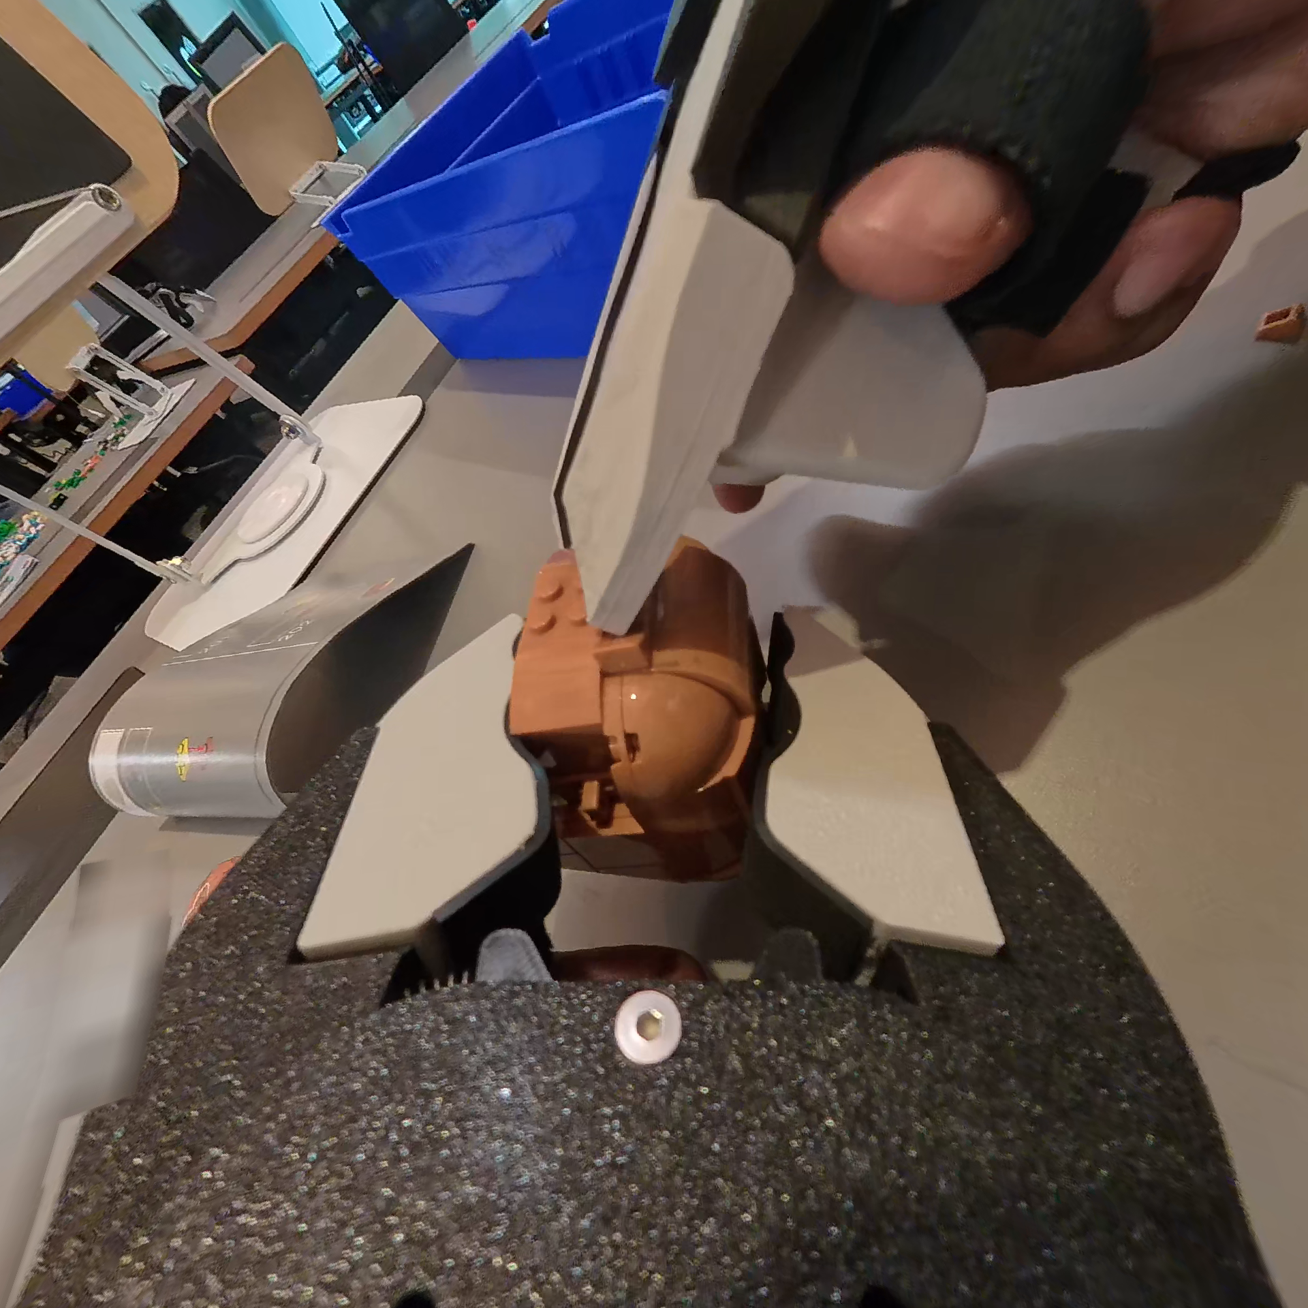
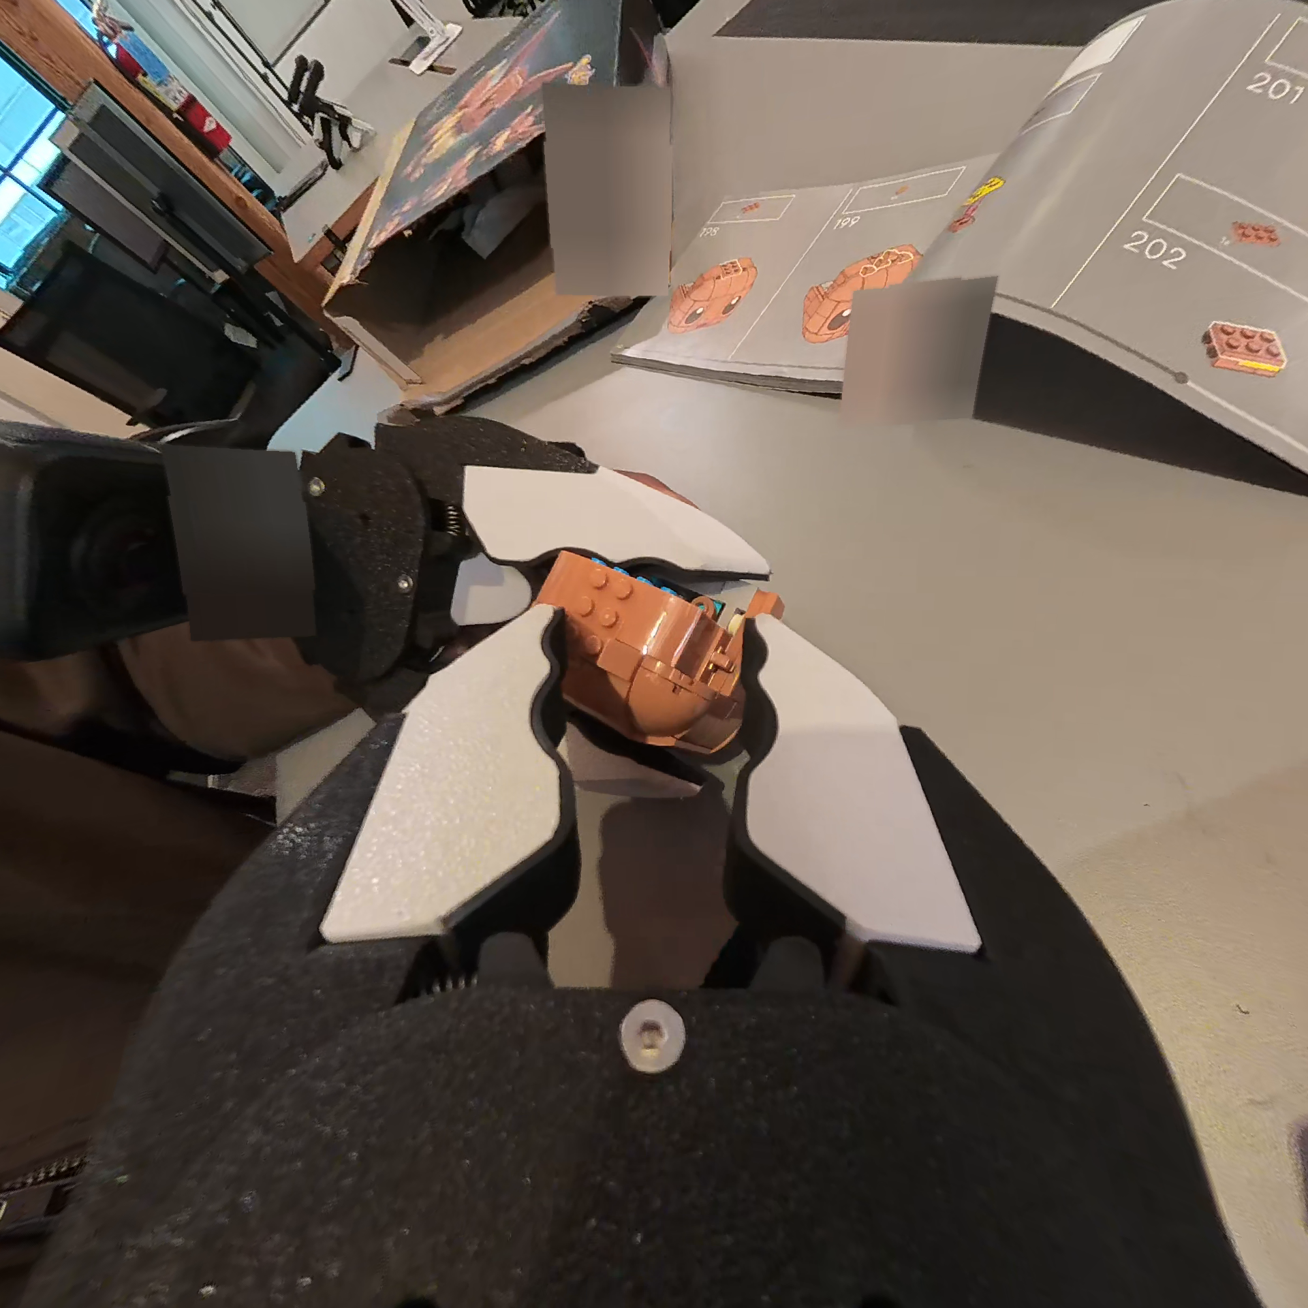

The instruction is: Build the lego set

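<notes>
Brown brick model [image 1: 637, 736], a rounded half-built head, sits clamped between the left tongs [image 1: 640, 715]; both grey fingers press its sides and it is held off the grey surface [image 1: 1132, 849]. Left wrist view: the right tongs [image 1: 609, 609] come down from above, one finger tip touching the studded plate on the model's upper left corner. Whether those are spread or pinching cannot be told from this side. A loose small brown piece [image 1: 1280, 327] lies well apart on the surface to the right; blue bins [image 1: 509, 233] stand beyond.

Right wrist view: the right tongs [image 2: 655, 623] straddle the model [image 2: 651, 665], fingers partly spread and lying against its flanks, studs facing up-left. The left tongs [image 2: 623, 552] grip it from the far left. An open instruction booklet [image 2: 814, 283] lies behind.

Judgement: the model lies straight ahead between both tongs; the next press goes down onto the studded top while the left holds firm.
</notes>
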A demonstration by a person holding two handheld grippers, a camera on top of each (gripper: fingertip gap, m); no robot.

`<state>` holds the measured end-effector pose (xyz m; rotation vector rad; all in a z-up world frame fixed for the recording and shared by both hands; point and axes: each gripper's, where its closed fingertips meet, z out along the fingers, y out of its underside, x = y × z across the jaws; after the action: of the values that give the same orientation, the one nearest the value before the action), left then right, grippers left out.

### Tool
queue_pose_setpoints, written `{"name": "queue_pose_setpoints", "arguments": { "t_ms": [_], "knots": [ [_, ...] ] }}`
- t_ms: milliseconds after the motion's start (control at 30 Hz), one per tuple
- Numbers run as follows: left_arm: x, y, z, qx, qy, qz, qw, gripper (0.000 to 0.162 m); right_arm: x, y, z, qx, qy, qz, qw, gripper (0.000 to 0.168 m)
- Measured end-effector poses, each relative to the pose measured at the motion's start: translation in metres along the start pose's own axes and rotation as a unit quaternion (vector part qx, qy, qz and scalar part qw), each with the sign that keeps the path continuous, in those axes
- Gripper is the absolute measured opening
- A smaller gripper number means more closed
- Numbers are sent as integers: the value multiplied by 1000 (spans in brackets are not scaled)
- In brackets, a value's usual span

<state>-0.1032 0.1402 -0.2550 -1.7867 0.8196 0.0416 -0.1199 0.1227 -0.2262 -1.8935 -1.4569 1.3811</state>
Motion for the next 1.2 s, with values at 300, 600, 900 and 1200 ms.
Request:
{"name": "queue_pose_setpoints", "arguments": {
  "t_ms": [300,600,900,1200],
  "knots": [
    [1,2,0,-2,7,-5,1000,62,0,1,1,3,10,-14,1000,46],
    [-5,4,3,-4,7,-28,1000,62,-9,-27,-20,66,22,-52,996,76],
    [-18,6,-1,4,7,-79,997,62,-72,40,-65,19,33,-157,987,55],
    [-14,7,-1,-3,12,-73,997,62,-155,160,-7,-109,-4,-236,966,30]
  ]
}}
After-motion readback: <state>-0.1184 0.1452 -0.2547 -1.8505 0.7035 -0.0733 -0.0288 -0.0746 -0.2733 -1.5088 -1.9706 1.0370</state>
